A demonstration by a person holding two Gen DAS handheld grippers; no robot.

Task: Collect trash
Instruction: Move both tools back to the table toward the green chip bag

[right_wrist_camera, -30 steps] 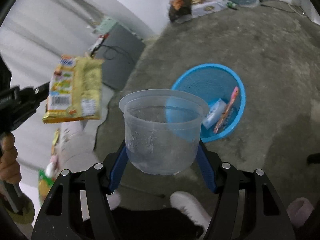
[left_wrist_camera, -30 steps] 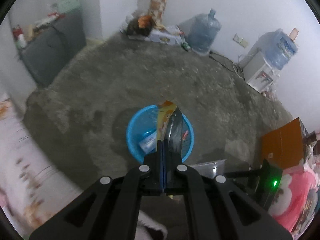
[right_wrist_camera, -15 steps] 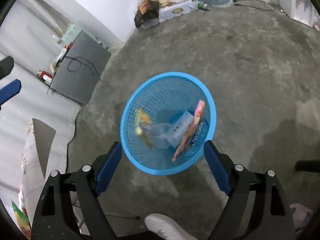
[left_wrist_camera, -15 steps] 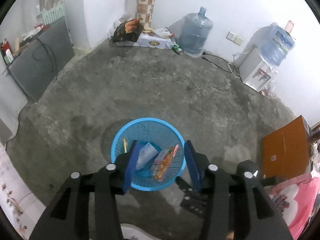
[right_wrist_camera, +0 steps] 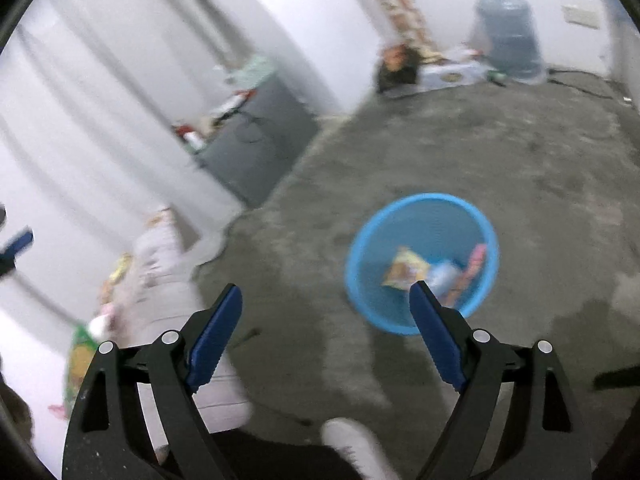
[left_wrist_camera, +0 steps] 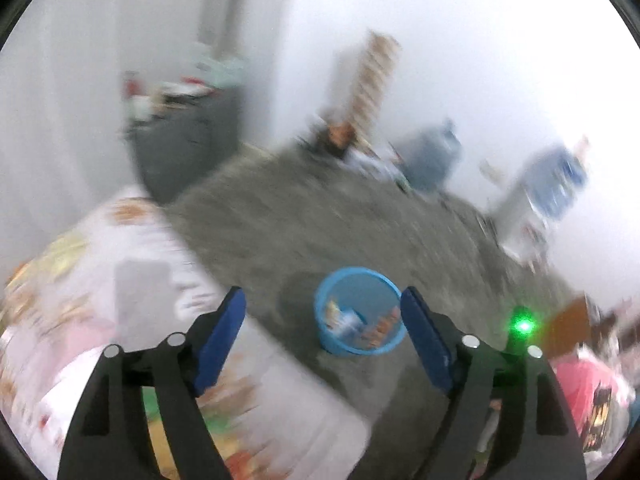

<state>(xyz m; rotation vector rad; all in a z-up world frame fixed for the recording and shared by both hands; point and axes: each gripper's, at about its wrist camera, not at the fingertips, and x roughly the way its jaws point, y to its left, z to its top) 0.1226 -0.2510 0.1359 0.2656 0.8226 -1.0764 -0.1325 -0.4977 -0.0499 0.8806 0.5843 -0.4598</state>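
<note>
Concrete floor [right_wrist_camera: 460, 168] fills most of the right wrist view, grey and stained, and this camera gives the sharper look. Left wrist view is heavily smeared, yet it alone picks up a patterned white cloth [left_wrist_camera: 132, 264] at lower left, a green light [left_wrist_camera: 524, 325] at lower right, and a pink bundle [left_wrist_camera: 584, 384] beyond it. Only the right view catches the big water jug [right_wrist_camera: 506, 28] against the wall clearly, the dark cabinet [right_wrist_camera: 256, 140] with clutter on top, and a white shoe [right_wrist_camera: 352, 444] at the bottom edge.

Now the blue basket [right_wrist_camera: 424, 260]: it stands on the floor with wrappers [right_wrist_camera: 406, 270] lying inside. Right gripper [right_wrist_camera: 326, 304] has its jaws spread wide with nothing between them; the basket sits ahead, overlapped by the right-hand finger. Left gripper [left_wrist_camera: 322, 306] is opening, jaws far apart and empty, the basket [left_wrist_camera: 358, 308] framed between its tips on the floor beyond.
</note>
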